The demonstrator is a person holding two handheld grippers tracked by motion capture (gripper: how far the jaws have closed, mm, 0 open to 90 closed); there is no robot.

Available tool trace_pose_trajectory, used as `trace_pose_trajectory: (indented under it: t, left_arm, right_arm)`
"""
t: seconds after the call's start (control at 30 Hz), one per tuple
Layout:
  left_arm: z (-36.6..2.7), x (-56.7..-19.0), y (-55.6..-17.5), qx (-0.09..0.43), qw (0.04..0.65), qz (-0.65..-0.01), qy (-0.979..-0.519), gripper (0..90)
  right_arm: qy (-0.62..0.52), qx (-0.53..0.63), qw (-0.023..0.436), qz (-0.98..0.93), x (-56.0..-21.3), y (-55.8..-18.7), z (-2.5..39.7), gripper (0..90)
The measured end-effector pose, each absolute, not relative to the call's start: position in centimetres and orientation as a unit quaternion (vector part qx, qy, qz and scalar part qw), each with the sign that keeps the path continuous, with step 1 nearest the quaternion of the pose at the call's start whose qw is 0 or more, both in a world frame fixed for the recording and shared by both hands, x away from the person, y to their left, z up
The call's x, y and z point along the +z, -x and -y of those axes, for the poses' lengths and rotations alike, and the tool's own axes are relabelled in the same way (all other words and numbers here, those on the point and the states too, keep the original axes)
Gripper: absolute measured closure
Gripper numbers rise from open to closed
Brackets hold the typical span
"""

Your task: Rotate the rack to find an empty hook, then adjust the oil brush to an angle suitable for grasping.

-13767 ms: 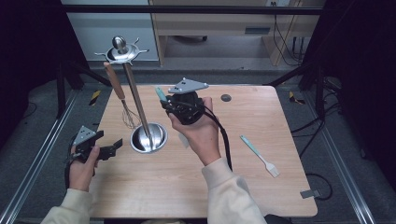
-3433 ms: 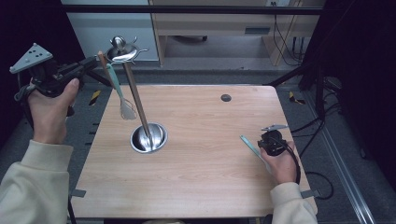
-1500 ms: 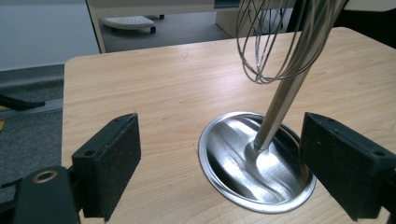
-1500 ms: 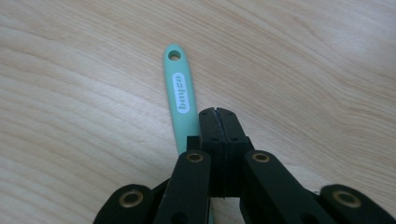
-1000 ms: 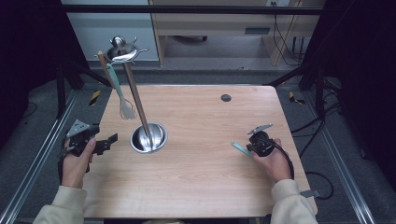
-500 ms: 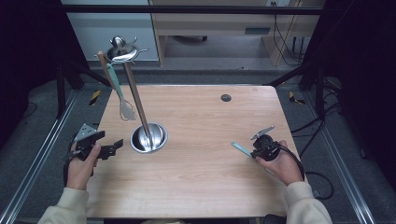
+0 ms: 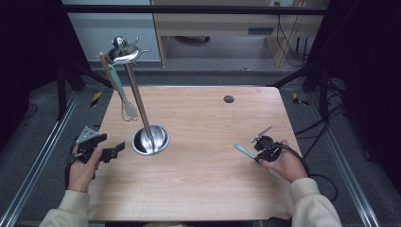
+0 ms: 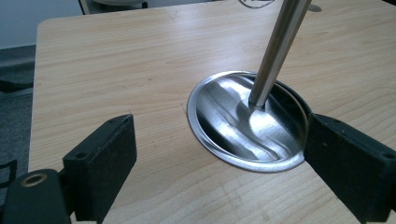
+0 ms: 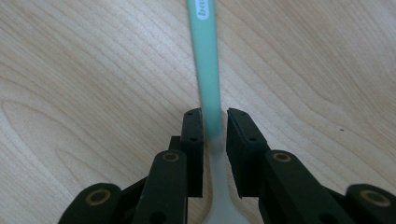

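Note:
A steel stand has a round base point(image 7: 150, 140) on the table and a slanted pole up to a hook crown point(image 7: 124, 49). From the hooks hang a wooden-handled whisk point(image 7: 126, 111) and a teal spatula point(image 7: 117, 80). My left gripper point(image 7: 106, 153) is open just left of the base, with the base point(image 8: 252, 121) and pole point(image 8: 278, 46) ahead of its wide-apart jaws point(image 8: 219, 154). My right gripper point(image 7: 259, 153) is shut on a teal-handled utensil point(image 7: 245, 151) at the table's right. Its handle point(image 9: 205, 60) runs forward from between the jaws point(image 9: 215, 135). Whether the utensil touches the table I cannot tell.
The wooden table point(image 7: 203, 189) has a small dark grommet point(image 7: 229, 99) at the back right. A metal rail point(image 7: 33, 179) runs along the left side of the table and another along the right. Cabinets stand behind the table.
The left gripper came down from the hooks, where it left the teal spatula, and settled beside the base. The right gripper closed on the utensil that lay on the table and shifted it slightly left.

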State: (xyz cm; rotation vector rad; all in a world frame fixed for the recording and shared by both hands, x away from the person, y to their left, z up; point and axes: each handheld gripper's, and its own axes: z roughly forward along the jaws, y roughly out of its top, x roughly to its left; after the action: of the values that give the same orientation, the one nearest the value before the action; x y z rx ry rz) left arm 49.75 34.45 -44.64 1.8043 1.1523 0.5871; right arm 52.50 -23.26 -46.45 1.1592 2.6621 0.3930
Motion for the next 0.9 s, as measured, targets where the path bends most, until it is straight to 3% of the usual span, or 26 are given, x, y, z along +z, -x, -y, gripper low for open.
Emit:
trace_pose_trajectory:
  t: [0.9]
  left_arm:
    - [-34.28,-44.69,-49.69,0.235,0.443,-0.461,-0.732,9.3]
  right_arm:
    - [-0.405,0.153,0.077,-0.898,-45.98,-52.29,23.72,82.9]
